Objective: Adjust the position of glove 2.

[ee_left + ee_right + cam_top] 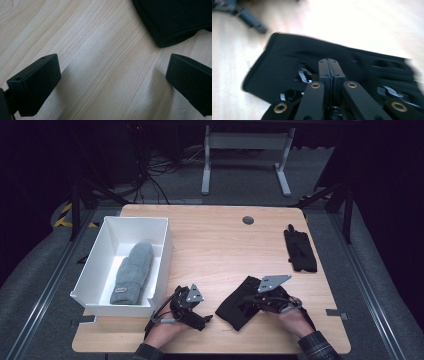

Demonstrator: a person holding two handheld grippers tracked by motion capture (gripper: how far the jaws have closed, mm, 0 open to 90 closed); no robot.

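A black glove (pixel 235 310) lies near the table's front edge, its cuff toward the left. My right gripper (pixel 252 300) is over it. In the right gripper view its jaws (pixel 328 66) are pressed together on the middle of the glove (pixel 287 65), where the fabric shows a small fold. My left gripper (pixel 200 316) rests just left of the glove and stands open (pixel 111 68) over bare wood, with the glove's cuff (pixel 172 22) just beyond its right jaw. A second black glove (pixel 300 251) lies flat at the back right.
A white box (pixel 95 265) stands at the table's left side with a grey mitten (pixel 132 272) inside. A round grommet (pixel 248 220) sits near the far edge. The table (pixel 220 250) is bare wood between the box and the gloves.
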